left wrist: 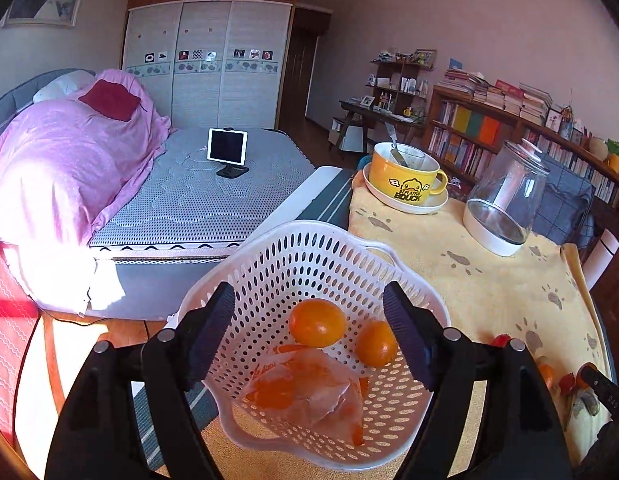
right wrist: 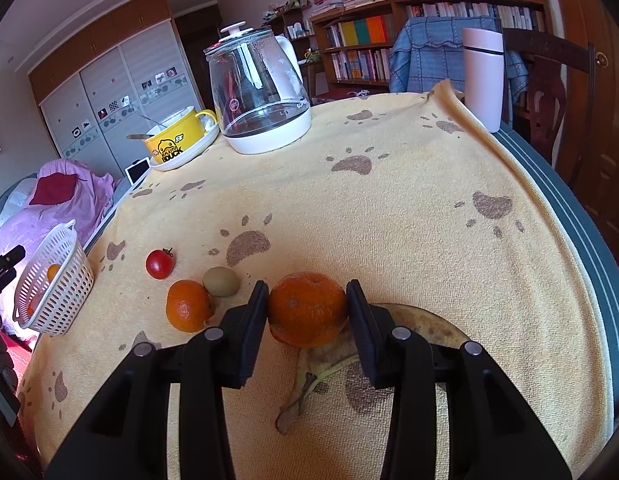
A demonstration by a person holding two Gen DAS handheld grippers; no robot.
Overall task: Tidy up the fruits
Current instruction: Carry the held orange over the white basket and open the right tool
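Right gripper: the right gripper [right wrist: 307, 312] has its two black pads pressed to either side of a large round orange mandarin [right wrist: 307, 309], gripping it low over the bench.
Under the mandarin: a browned yellow banana [right wrist: 309, 380] lies on the yellow paw-print towel [right wrist: 389, 208] covering the bench, partly beneath the held fruit, its stem toward the camera.
Left of the right gripper: a smaller orange mandarin [right wrist: 187, 311] and a brown fuzzy kiwi [right wrist: 221, 281] touch each other; a small red tomato [right wrist: 159, 264] sits near them, apart.
Left gripper: the left gripper [left wrist: 309, 334] hangs released, jaws spread wide above the white perforated plastic basket [left wrist: 309, 248], gripping nothing.
Basket contents: two small orange fruits [left wrist: 317, 322] lie side by side, with a crumpled clear plastic wrapper with orange print [left wrist: 305, 394] in front of them.
Basket place: at the left edge of the bench, well apart from the loose fruit.
Far side of bench: a yellow duck-print mug [right wrist: 177, 140] with a spoon stands on a white saucer, just beside a glass kettle on a white base [right wrist: 261, 92]; a pale pink tumbler [right wrist: 483, 80] stands at the right edge.
In the way: only the kiwi, tomato and smaller mandarin lie between the held mandarin and the basket.
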